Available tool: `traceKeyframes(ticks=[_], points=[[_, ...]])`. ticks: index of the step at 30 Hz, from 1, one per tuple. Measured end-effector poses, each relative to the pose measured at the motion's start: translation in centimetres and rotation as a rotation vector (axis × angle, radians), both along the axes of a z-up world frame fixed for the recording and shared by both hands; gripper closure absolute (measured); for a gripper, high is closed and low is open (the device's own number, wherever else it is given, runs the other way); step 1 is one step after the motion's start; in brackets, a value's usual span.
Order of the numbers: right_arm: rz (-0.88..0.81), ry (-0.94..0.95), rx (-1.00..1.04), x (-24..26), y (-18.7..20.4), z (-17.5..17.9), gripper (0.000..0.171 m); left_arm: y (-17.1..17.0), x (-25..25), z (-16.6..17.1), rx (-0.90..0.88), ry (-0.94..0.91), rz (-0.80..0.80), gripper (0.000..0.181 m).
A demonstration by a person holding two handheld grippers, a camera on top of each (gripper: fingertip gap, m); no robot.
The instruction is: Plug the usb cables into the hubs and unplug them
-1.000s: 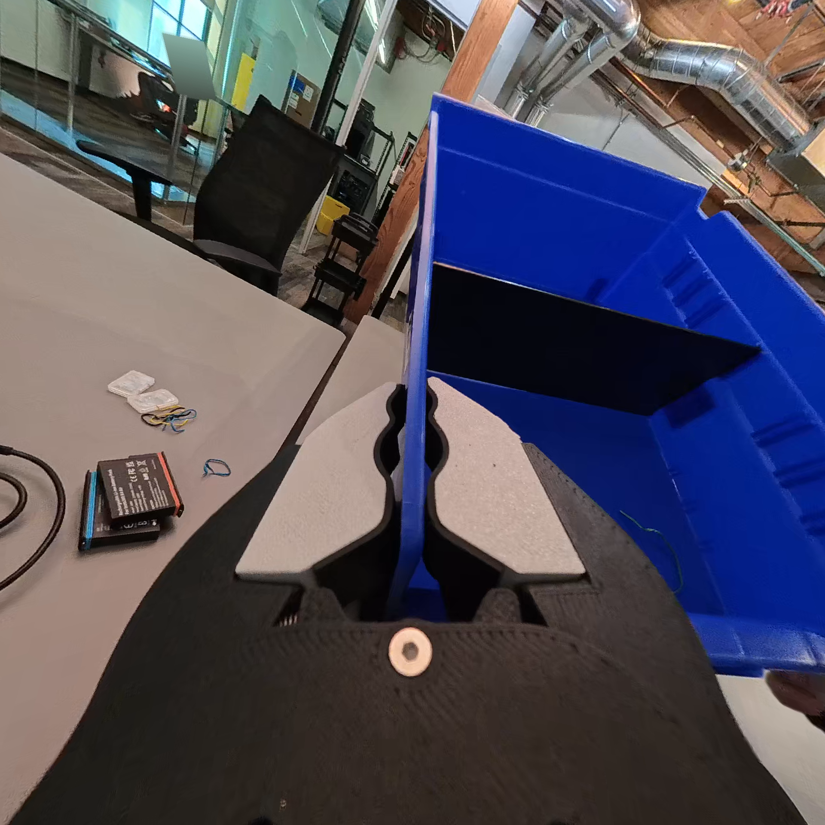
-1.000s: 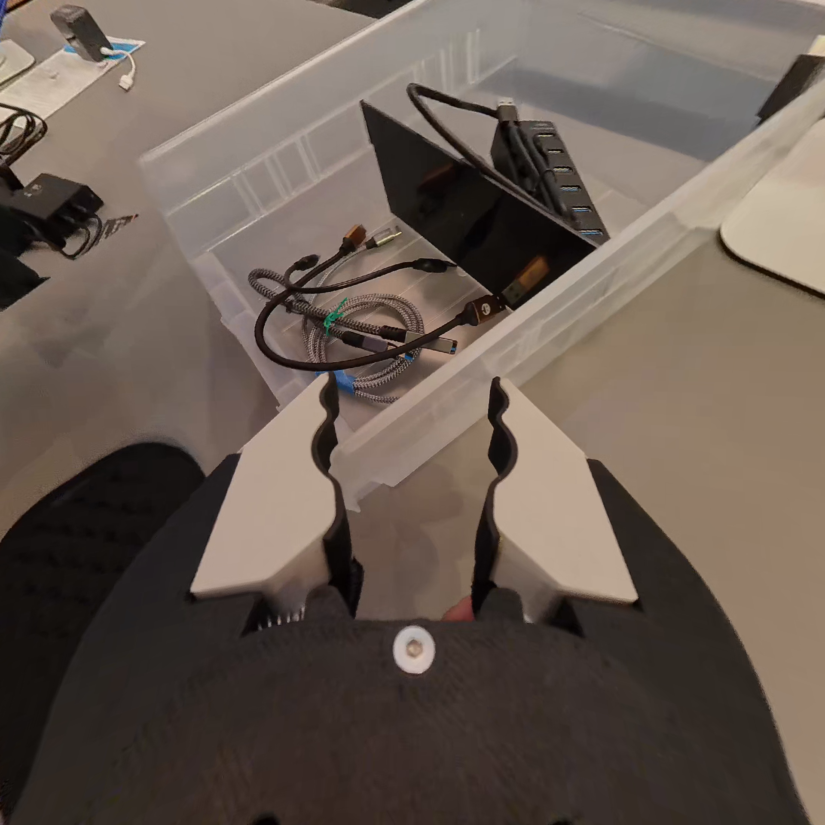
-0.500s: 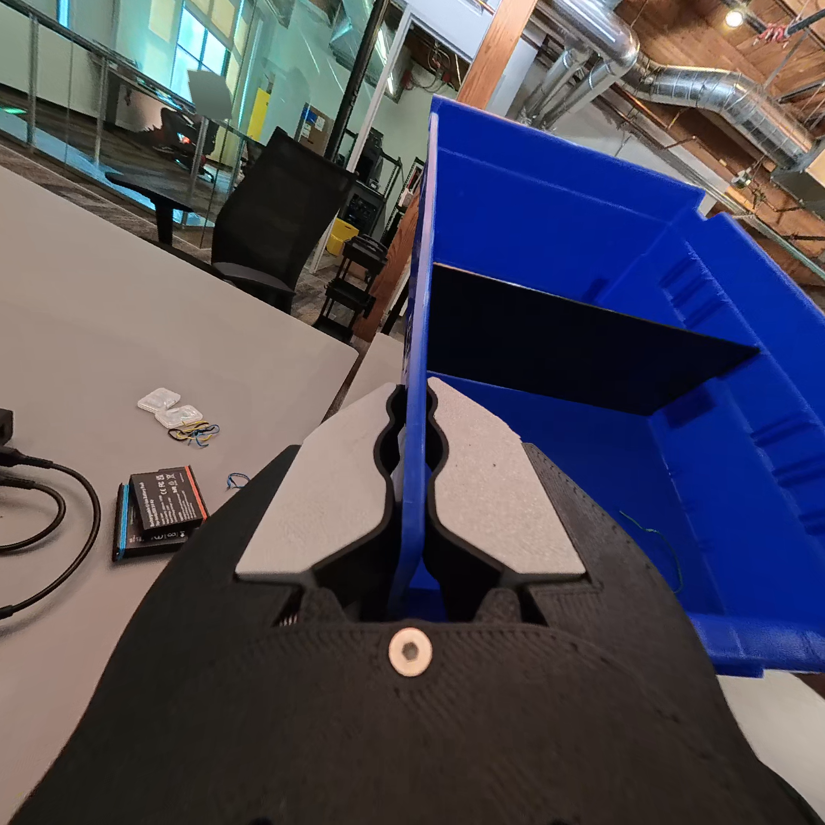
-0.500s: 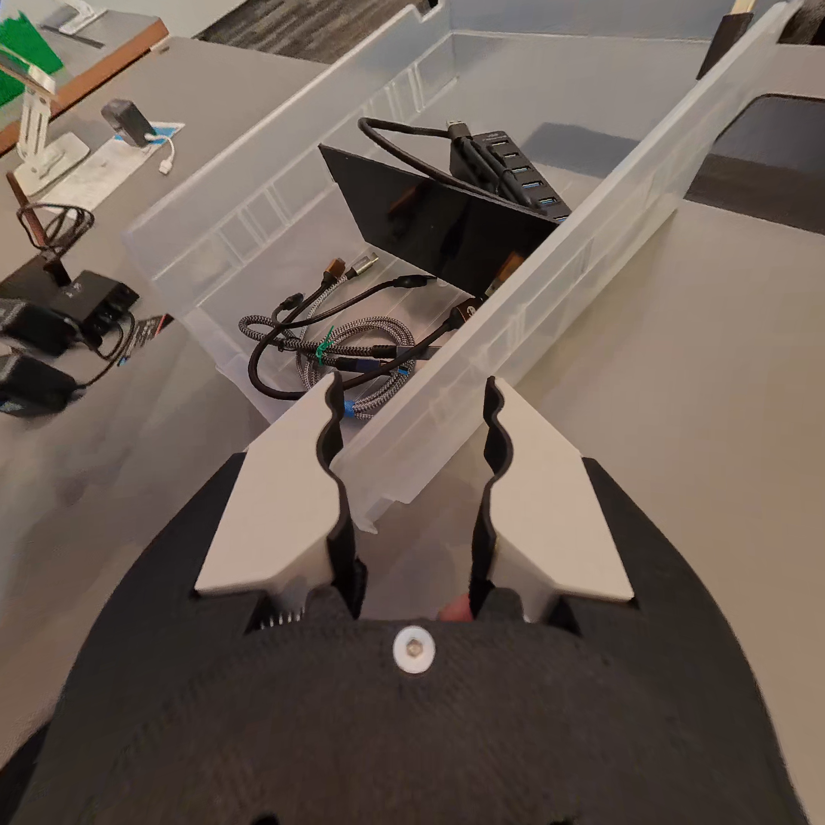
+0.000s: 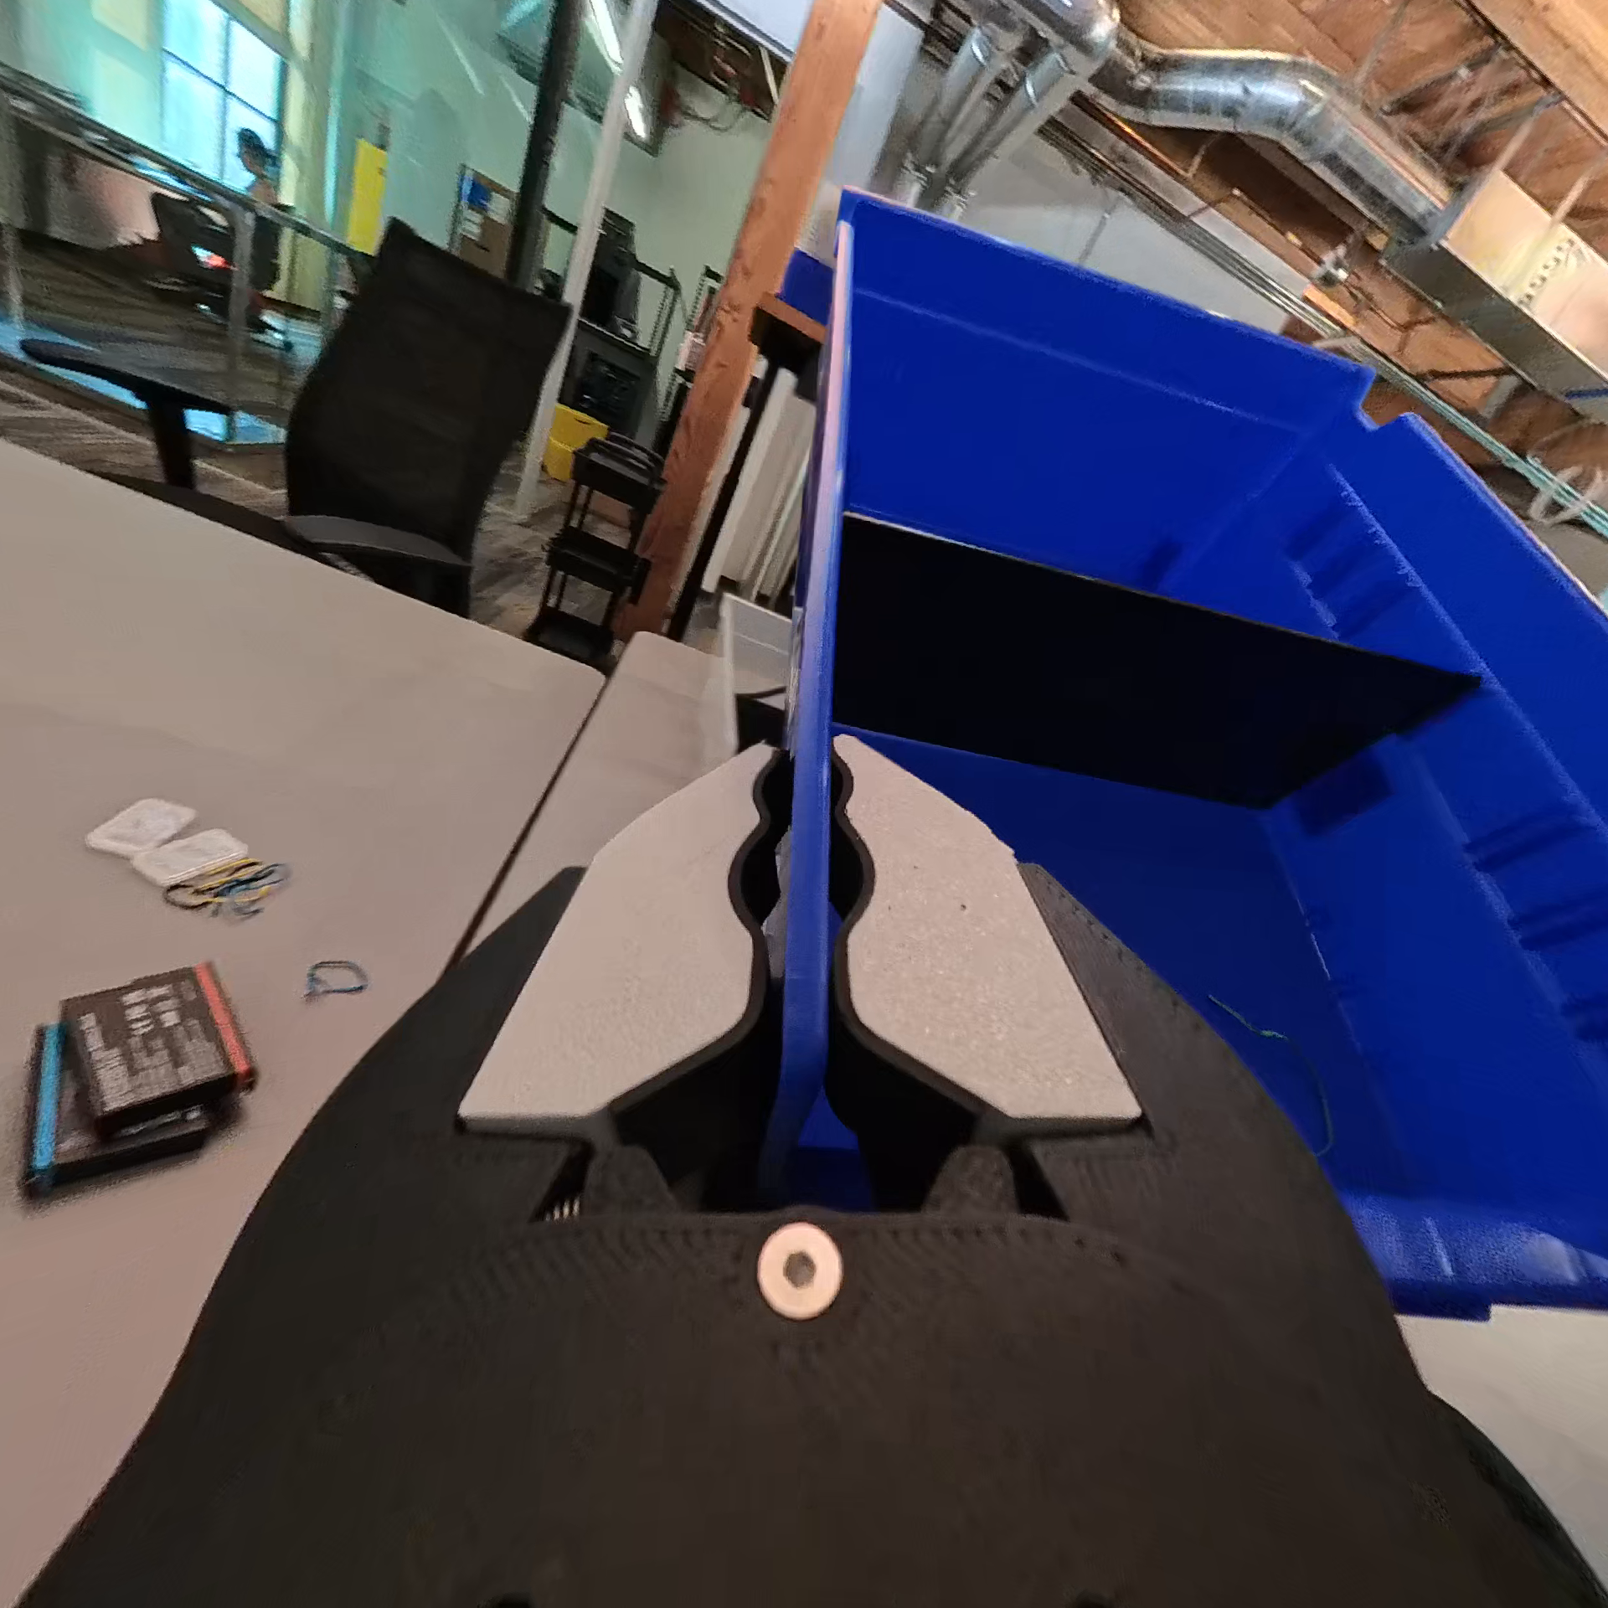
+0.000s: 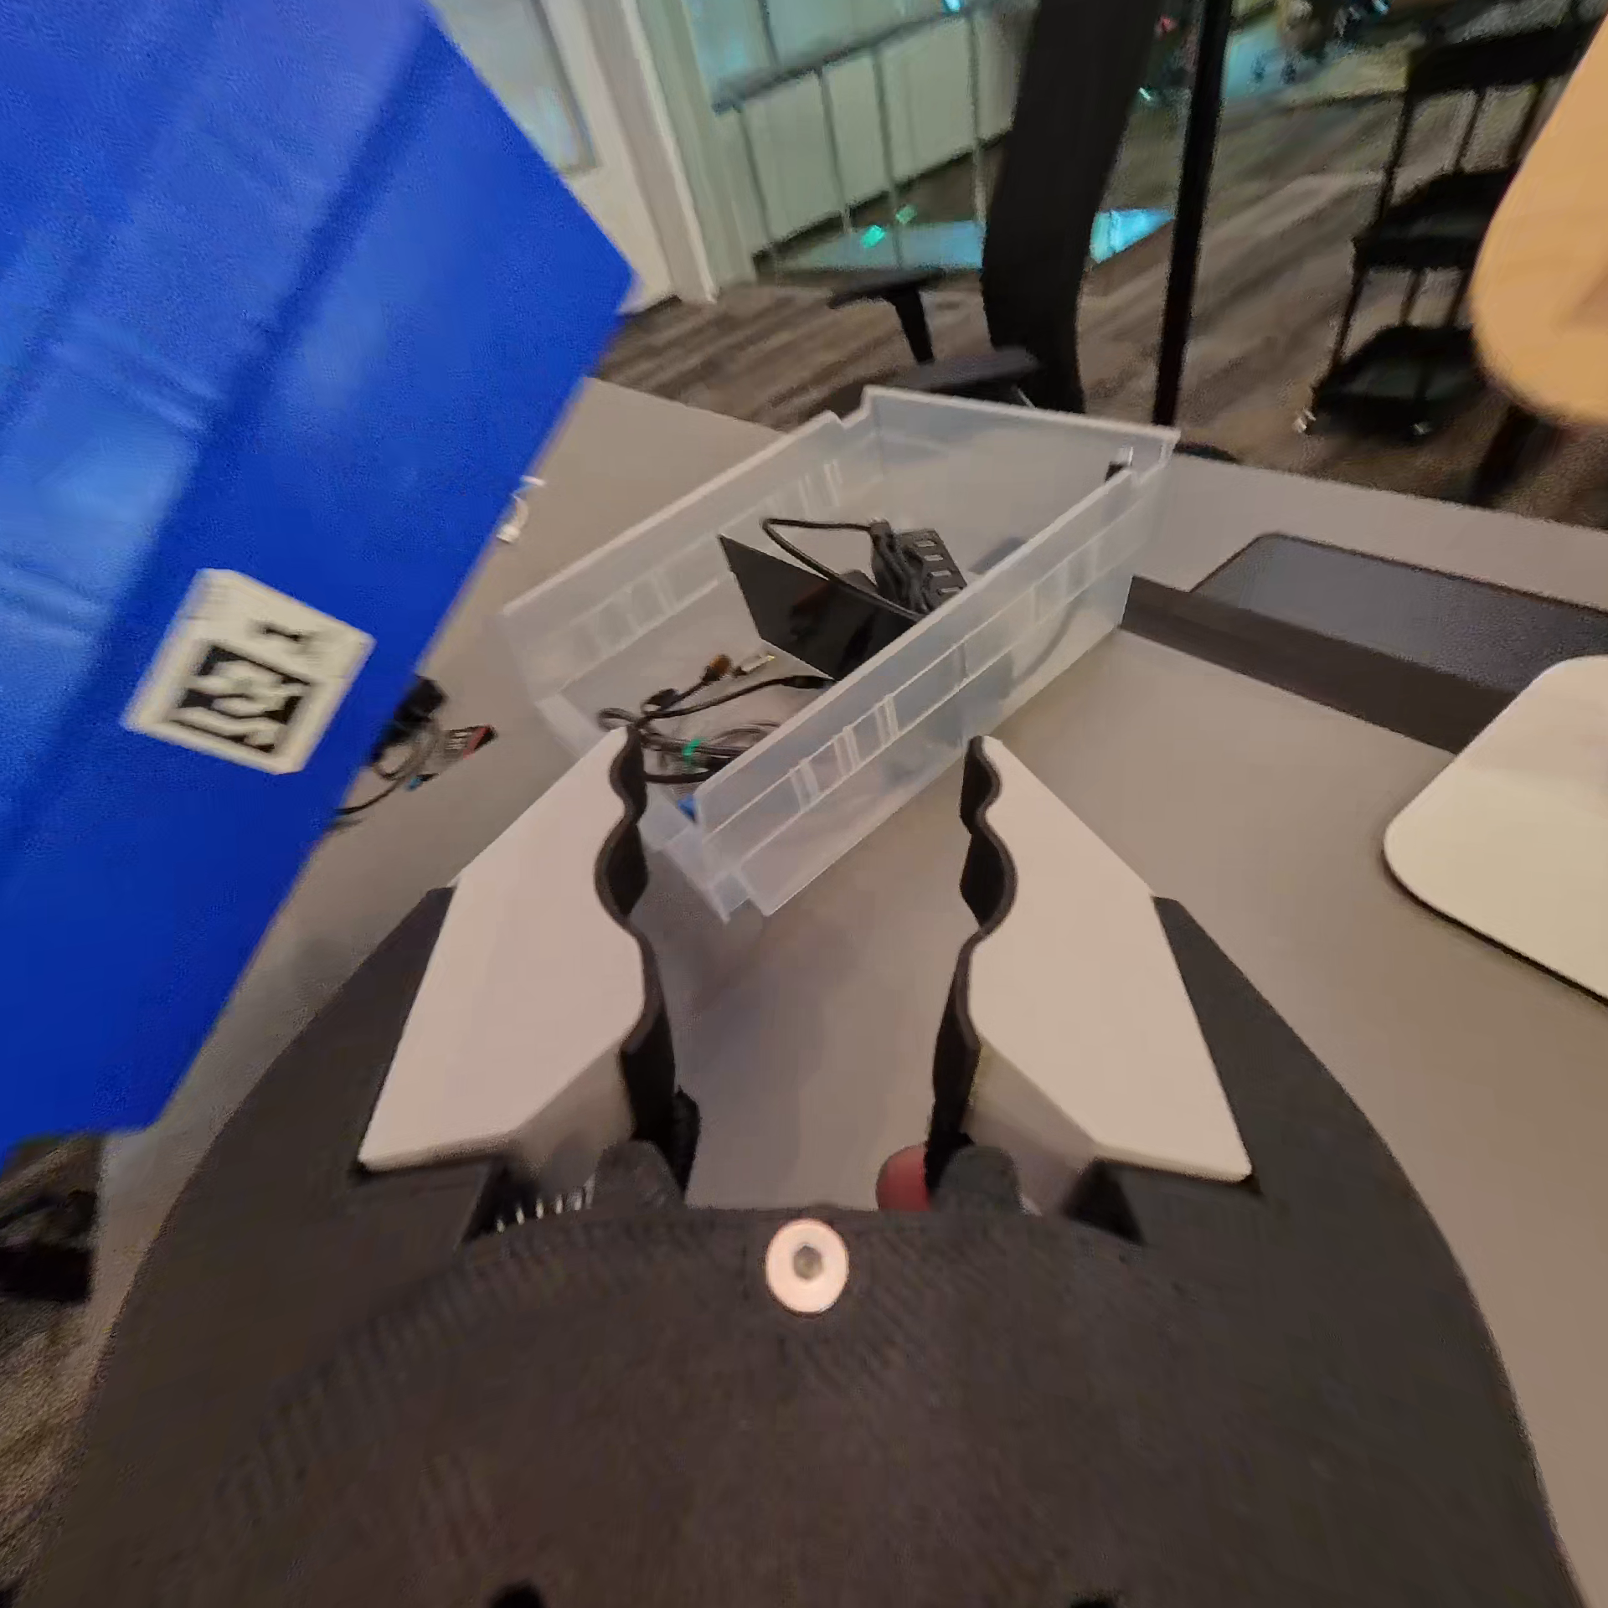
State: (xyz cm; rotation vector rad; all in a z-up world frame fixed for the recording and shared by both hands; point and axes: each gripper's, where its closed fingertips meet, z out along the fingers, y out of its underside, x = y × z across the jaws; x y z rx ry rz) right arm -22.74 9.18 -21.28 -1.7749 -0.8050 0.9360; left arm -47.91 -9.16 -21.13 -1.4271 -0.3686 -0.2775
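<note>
The left gripper (image 5: 811, 857) has its jaws pinched on the side wall of a blue bin (image 5: 1088, 487), which it carries tilted in the air; a black divider (image 5: 1131, 687) crosses the bin just beyond the jaws. The right gripper (image 6: 796, 879) has its jaws spread, holding nothing. Ahead of them on the tabletop (image 6: 1175, 827) stands a clear bin (image 6: 879, 722): the USB cables (image 6: 696, 722) lie tangled in its near compartment, and the black USB hub (image 6: 922, 557) sits beyond its dark divider. To do this step well, I judge the blue bin should be set down well clear of the clear bin before the left jaws let go. Then the right jaws can approach a single plug from above.
</note>
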Motion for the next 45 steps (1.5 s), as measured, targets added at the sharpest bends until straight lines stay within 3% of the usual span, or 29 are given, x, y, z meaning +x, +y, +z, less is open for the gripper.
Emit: traceKeyframes(ticks=[5, 10, 17, 24, 32, 36, 37, 42, 45], points=[[0.039, 0.124, 0.076, 8.4, -4.3, 3.9, 0.099, 2.1, 6.2, 2.3, 0.003, 0.109, -0.14, 0.175], [-0.031, 0.179, 0.122, 17.1, -7.8, 5.2, 0.093, 5.4, 14.8, 3.5, -0.05, 0.18, -0.319, 0.175], [-0.268, 0.235, 0.123, 27.9, -10.1, 5.4, 0.091, 11.9, 29.2, 2.2, -0.178, 0.123, -0.682, 0.175], [-0.402, 0.142, 0.141, 35.0, -10.8, 2.5, 0.071, 17.9, 42.6, 0.1, -0.283, 0.161, -0.901, 0.176], [-0.488, 0.016, 0.092, 39.9, -10.2, -1.2, 0.064, 23.0, 52.9, -5.0, -0.415, 0.147, -0.959, 0.176], [-0.544, -0.003, 0.059, 42.3, -9.1, -2.4, 0.074, 24.9, 55.0, -6.6, -0.448, 0.154, -0.92, 0.176], [-0.524, 0.013, 0.044, 42.4, -9.2, -2.4, 0.064, 25.3, 55.4, -6.8, -0.453, 0.153, -0.918, 0.176], [-0.499, -0.013, 0.014, 42.5, -9.1, -3.8, 0.067, 26.7, 57.2, -7.9, -0.475, 0.185, -0.89, 0.174], [-0.522, -0.081, 0.022, 42.9, -8.0, -5.0, 0.077, 26.8, 58.7, -8.6, -0.485, 0.234, -0.886, 0.174]])
